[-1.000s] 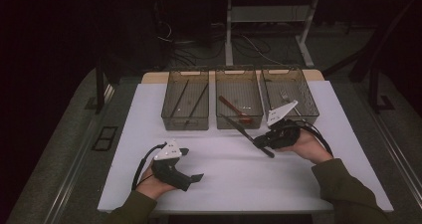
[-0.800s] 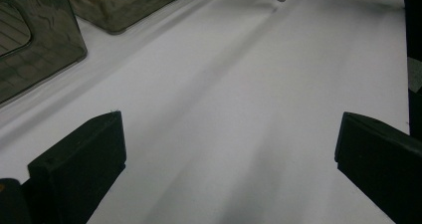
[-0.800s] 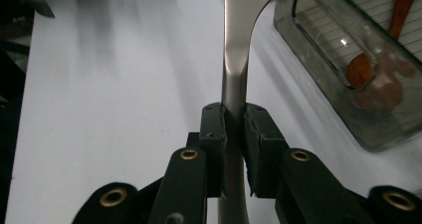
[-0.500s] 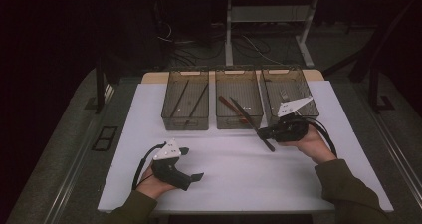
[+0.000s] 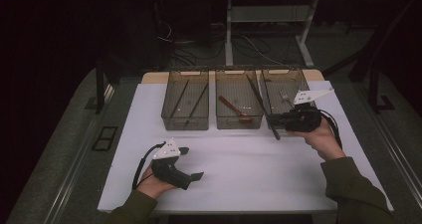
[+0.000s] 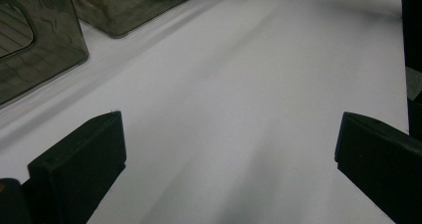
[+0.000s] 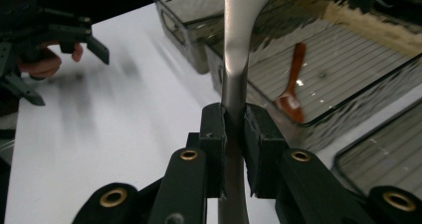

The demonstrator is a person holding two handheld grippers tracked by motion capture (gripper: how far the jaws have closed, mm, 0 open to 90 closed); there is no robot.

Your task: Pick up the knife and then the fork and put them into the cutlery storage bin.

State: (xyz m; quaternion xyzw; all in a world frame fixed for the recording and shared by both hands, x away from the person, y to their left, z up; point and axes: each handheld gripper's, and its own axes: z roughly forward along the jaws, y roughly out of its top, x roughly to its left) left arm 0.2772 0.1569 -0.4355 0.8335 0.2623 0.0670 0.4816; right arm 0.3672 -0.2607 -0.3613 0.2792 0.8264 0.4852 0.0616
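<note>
Your right gripper [image 7: 233, 134] is clamped on a knife [image 7: 238, 50], both pads pinching its metal handle. In the high view that gripper [image 5: 272, 120] sits just in front of the trays, at the near edge between the middle tray [image 5: 239, 122] and the right tray [image 5: 293, 73]. The knife [image 5: 260, 102] slants from your jaws up and away over the wall those two trays share, its far end above their far halves and the near end poking out toward you past the jaws.

Just left of the blade, a wooden spoon [image 5: 232, 107] lies in the middle tray, its bowl nearest you. A fork [image 5: 284, 97] lies in the right tray, close beside your gripper. Dark chopsticks [image 5: 198, 103] lean across the left tray [image 5: 185, 122].

Your left gripper [image 5: 191, 163] rests near you on the white table [image 5: 259, 169], well apart from the trays, jaws wide apart with nothing between them.
</note>
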